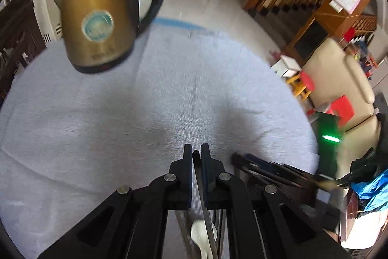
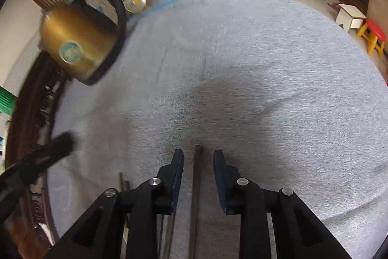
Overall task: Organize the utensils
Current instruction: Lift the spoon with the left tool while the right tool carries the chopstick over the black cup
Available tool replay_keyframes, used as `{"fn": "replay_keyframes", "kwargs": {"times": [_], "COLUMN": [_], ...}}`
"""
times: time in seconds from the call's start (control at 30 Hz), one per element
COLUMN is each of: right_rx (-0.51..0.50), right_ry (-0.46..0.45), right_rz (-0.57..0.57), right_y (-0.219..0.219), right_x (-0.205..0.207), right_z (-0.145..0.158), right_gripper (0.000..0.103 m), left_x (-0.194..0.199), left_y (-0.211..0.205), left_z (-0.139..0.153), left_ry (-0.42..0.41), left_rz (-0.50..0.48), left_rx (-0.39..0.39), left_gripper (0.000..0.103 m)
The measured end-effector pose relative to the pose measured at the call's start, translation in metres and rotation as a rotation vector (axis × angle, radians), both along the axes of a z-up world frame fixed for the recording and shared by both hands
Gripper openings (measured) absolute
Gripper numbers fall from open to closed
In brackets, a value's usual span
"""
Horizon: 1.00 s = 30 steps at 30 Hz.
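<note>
My left gripper (image 1: 196,149) is shut on a dark chopstick (image 1: 202,188) that runs back between the fingers toward the camera. A white spoon (image 1: 202,238) and more thin sticks lie on the cloth below it. My right gripper (image 2: 197,152) is open, its fingers on either side of a brown chopstick (image 2: 196,186) lying on the grey cloth; I cannot tell if it touches the pads. More sticks (image 2: 122,182) lie to its left. The right gripper also shows in the left wrist view (image 1: 236,157), and the left gripper shows in the right wrist view (image 2: 65,141).
A gold kettle (image 1: 97,23) with a black handle stands at the far left of the round table, also in the right wrist view (image 2: 75,45). The grey cloth (image 1: 145,101) covers the table. Stools (image 2: 373,35) and a sofa (image 1: 339,69) stand beyond the right edge.
</note>
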State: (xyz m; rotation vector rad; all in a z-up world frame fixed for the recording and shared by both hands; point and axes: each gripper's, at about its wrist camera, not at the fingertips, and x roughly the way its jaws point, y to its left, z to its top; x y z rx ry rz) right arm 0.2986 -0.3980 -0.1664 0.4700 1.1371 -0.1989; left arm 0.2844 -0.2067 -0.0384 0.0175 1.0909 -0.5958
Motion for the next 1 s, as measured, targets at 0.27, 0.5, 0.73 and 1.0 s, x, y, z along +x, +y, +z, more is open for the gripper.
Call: {"fn": "replay_keyframes", "kwargs": {"times": [0.27,0.5,0.73,1.0], "right_rx": [-0.234,-0.094,-0.119,-0.158], "right_ry": [0.068,-0.161,-0.498,-0.879], "right_rz": [0.031,-0.018,-0.059,-0.123], "right_y": [0.028,0.009,0.026,0.074], "right_x": [0.007,-0.072,-0.194,-0.324], "right_z": [0.007,0.051,0.143,0.225], "right_gripper": [0.007,0.006,0.006,0.007], "left_x": [-0.056,-0.116,-0.188,-0.252], "left_y": [0.03,0.051,0.082,0.117], "left_z": [0.051,0.088,0.136,0.175], "left_ry": [-0.145,-0.286,-0.43,-0.522], "left_rz": [-0.002,0.019,0.042,0.089], "left_rx": [-0.067,-0.102,-0.157,-0.204], "left_gripper": [0.007,0.006,0.006,0.005]}}
